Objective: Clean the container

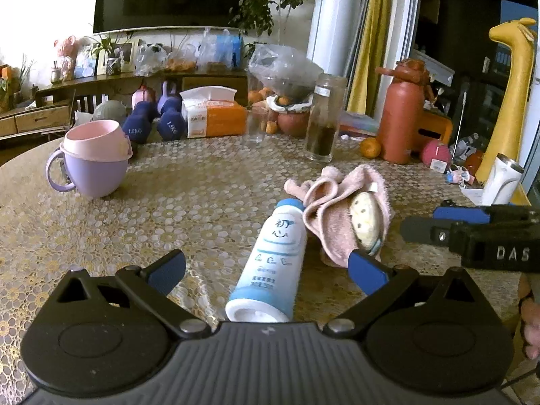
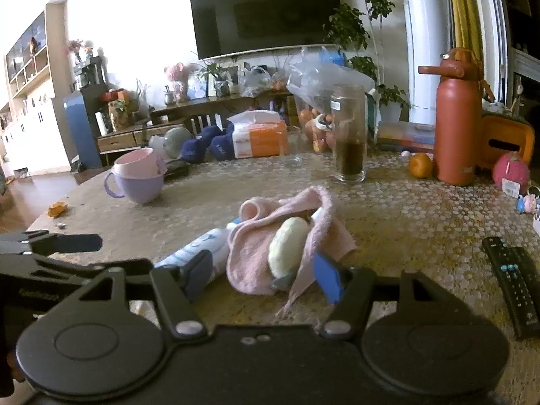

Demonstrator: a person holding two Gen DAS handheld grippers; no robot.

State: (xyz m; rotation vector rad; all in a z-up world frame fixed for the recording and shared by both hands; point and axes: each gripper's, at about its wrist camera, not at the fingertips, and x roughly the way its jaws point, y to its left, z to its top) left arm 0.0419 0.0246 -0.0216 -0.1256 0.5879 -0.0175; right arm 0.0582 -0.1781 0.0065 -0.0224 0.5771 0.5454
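Observation:
A white and blue bottle (image 1: 270,260) lies on its side on the patterned table (image 1: 168,209), its base towards me. My left gripper (image 1: 266,266) is open, its blue pads on either side of the bottle without touching it. Just right of the bottle sits a crumpled pink cloth (image 1: 337,212), wrapped around a cream spotted oval container (image 1: 364,221). In the right wrist view, that cloth (image 2: 253,256) and cream container (image 2: 288,248) lie between the open fingers of my right gripper (image 2: 263,266). The bottle (image 2: 199,249) lies to their left.
A purple mug with a pink bowl (image 1: 91,165) stands at the left. Behind are a glass jar (image 1: 322,125), a small glass (image 1: 255,125), a tissue box (image 1: 216,114), an orange flask (image 1: 401,118) and a tangerine (image 1: 370,147). Remote controls (image 2: 513,276) lie right.

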